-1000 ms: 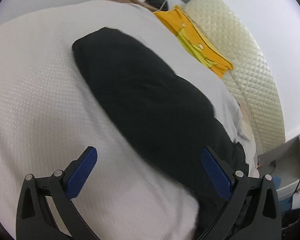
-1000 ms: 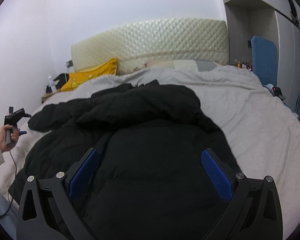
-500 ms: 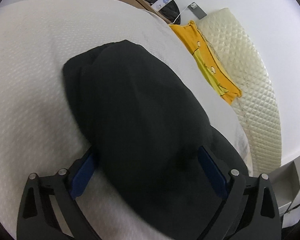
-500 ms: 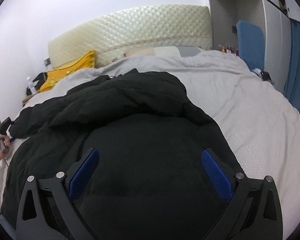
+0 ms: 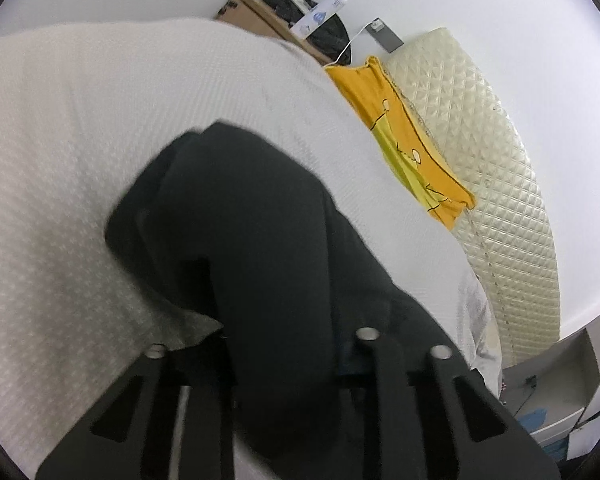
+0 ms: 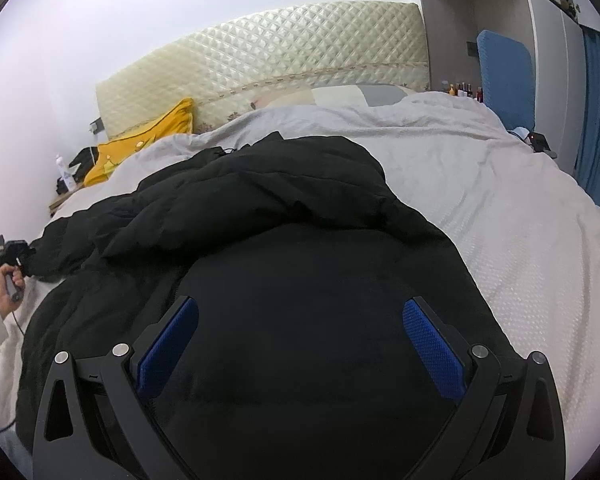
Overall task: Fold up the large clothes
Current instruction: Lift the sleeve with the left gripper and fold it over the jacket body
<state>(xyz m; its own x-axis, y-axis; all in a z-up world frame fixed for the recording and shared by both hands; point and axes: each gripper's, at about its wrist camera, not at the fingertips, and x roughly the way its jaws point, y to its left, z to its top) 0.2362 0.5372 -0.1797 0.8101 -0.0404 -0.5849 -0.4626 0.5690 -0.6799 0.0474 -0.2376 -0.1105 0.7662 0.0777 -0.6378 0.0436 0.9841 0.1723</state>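
A large black padded jacket (image 6: 284,248) lies spread on a white bed (image 6: 500,200). Its sleeve (image 5: 240,216) runs out to the left edge of the bed. My left gripper (image 5: 284,344) is shut on the sleeve's end; the black cloth bunches between the jaws and hides the pads. The left gripper also shows at the far left of the right wrist view (image 6: 10,252), held in a hand at the sleeve tip. My right gripper (image 6: 300,340) is open, its blue pads (image 6: 432,344) wide apart just above the jacket's body.
A yellow pillow (image 5: 404,136) leans on the quilted cream headboard (image 6: 280,56). A bedside stand with a bottle (image 5: 320,16) and dark items is at the left. A blue chair (image 6: 504,76) and cupboards stand at the right.
My left gripper moved onto the sleeve's end and closed on it. My right gripper stayed open and came lower and closer over the jacket's body.
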